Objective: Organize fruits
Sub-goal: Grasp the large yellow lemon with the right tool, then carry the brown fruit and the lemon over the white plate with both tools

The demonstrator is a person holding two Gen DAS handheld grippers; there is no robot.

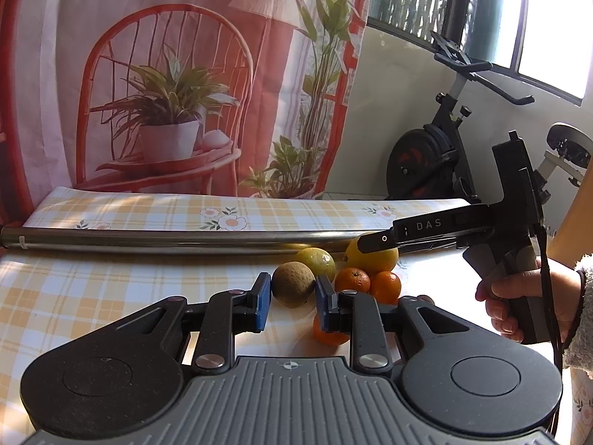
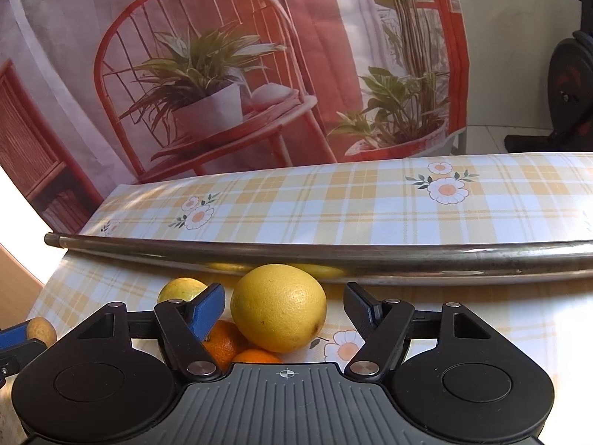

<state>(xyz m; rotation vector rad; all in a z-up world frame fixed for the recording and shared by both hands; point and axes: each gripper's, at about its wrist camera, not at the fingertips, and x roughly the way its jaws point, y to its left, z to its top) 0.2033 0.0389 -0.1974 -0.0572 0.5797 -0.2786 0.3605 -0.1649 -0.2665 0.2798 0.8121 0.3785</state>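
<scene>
Left wrist view: the left tongs (image 1: 289, 296) stand apart around a brown fruit (image 1: 293, 284), not clamped on it. Behind it a green-yellow fruit (image 1: 317, 260), a big yellow fruit (image 2: 278, 307) and small oranges (image 1: 353, 280) cluster on the checked tabletop (image 1: 92, 296). The right tongs (image 2: 283, 306) gape wide either side of the yellow one.

The left gripper (image 1: 290, 296) is matte black with a ribbed grey centre plate bearing a small crosshair mark, round discs at either side, silver pivot screws and blue pads (image 1: 261, 300). The right gripper (image 2: 283, 306) has the same build; from the side its black bar reads "DAS". The person's hand (image 1: 519, 304) emerges from a fuzzy pale sleeve (image 1: 580, 319), a black cable (image 1: 547, 296) running beside it.
</scene>
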